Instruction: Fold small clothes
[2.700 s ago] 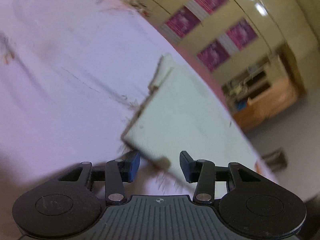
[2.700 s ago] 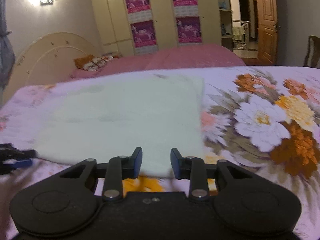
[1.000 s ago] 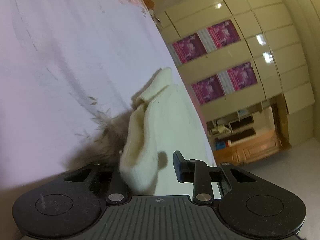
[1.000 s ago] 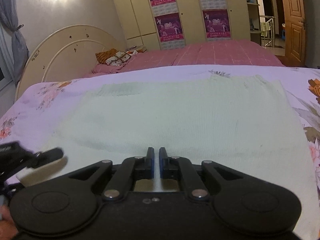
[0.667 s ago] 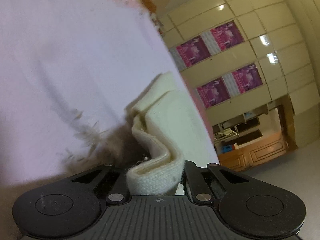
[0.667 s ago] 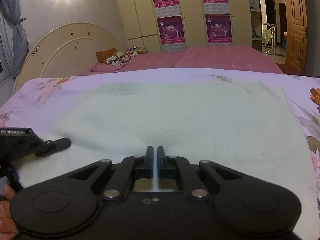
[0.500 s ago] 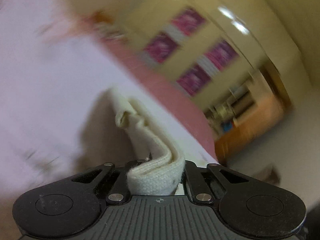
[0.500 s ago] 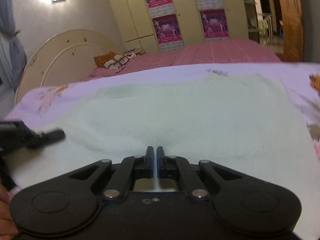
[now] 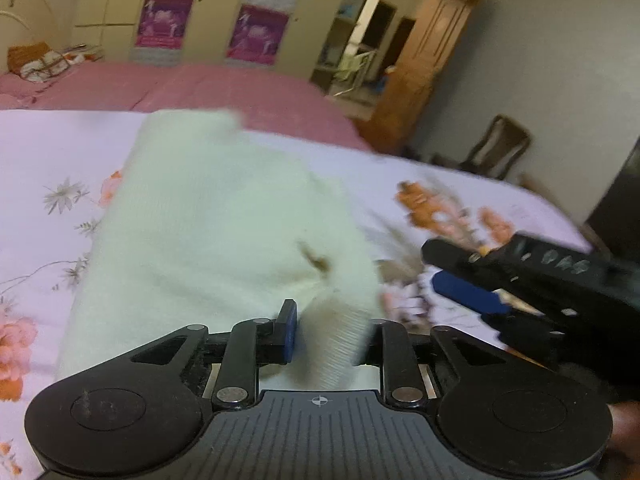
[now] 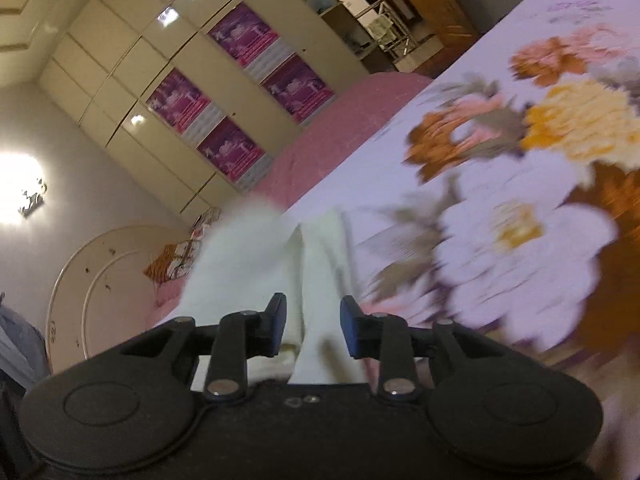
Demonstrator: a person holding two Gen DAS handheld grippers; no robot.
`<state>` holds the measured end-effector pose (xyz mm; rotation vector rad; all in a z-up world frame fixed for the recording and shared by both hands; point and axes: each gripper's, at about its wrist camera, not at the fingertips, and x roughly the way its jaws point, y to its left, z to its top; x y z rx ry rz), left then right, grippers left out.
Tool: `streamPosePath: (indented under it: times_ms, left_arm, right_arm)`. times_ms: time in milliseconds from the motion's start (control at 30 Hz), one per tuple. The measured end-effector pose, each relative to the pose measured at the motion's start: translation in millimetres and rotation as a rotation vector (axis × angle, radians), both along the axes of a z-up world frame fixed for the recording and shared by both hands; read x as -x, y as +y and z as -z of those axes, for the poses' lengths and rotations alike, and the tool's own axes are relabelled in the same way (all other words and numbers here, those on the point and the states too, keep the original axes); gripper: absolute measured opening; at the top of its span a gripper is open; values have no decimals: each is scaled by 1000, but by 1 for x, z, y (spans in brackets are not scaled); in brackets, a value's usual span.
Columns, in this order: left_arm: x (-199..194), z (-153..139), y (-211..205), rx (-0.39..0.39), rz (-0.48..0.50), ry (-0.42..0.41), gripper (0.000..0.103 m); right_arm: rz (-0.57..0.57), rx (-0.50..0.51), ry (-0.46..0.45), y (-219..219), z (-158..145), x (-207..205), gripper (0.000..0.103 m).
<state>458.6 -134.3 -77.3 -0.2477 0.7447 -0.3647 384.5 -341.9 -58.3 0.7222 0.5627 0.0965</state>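
A cream knitted garment (image 9: 208,220) lies folded over on the floral bedsheet (image 9: 48,168). Its ribbed hem stands between the parting jaws of my left gripper (image 9: 332,320); the blue left pad shows a sliver of gap, and the right finger is hidden behind the hem. In the right wrist view the same garment (image 10: 248,264) runs as a loose fold between the pads of my right gripper (image 10: 312,316), whose jaws are opening and stand clear of the cloth on both sides. The left wrist view also catches the right gripper (image 9: 444,268) just right of the folded edge.
Large orange and white flowers mark the sheet (image 10: 520,220) to the right of the garment. Beyond lie a pink bed (image 9: 200,88), a patterned pillow (image 9: 36,62), a postered wardrobe (image 10: 240,92), a wooden door (image 9: 432,52) and a chair (image 9: 496,148).
Both grippers, shut on the garment's near edge half a second ago, have swung it across and over to the right. Both pairs of jaws have since parted and both wrists have rolled.
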Motion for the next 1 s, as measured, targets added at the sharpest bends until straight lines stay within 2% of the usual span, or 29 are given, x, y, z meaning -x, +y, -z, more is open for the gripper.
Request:
streamPosePath:
  times_ms: [100, 200, 267, 367, 433, 500, 633, 700, 833, 1000]
  left_arm:
    - [8, -11, 44, 71, -53, -39, 22]
    - [-4, -11, 92, 50, -168, -64, 22]
    - [-20, -7, 117, 49, -225, -19, 22]
    - [-30, 4, 142, 71, -261, 5, 22]
    - [-35, 9, 146, 87, -249, 14, 22]
    - [-36, 20, 142, 58, -232, 26, 22]
    - [-35, 48, 142, 39, -218, 102, 22]
    - [-31, 50, 146, 46, -219, 86, 22]
    - [-25, 42, 156, 131, -230, 16, 23]
    - [-32, 52, 154, 125, -190, 40, 22]
  right_arm:
    - [-38, -26, -5, -9, 1, 5, 31]
    - [-102, -35, -5, 9, 3, -4, 35]
    - [-147, -26, 8, 22, 6, -12, 39]
    - [-199, 0, 21, 41, 10, -23, 40]
    - [-215, -1, 35, 48, 12, -29, 40]
    - [-228, -6, 63, 53, 17, -36, 42]
    - [-217, -32, 84, 56, 23, -43, 43]
    - [-209, -59, 80, 55, 25, -44, 43]
    - [-232, -63, 59, 54, 23, -45, 45]
    - [-235, -44, 73, 60, 24, -55, 45]
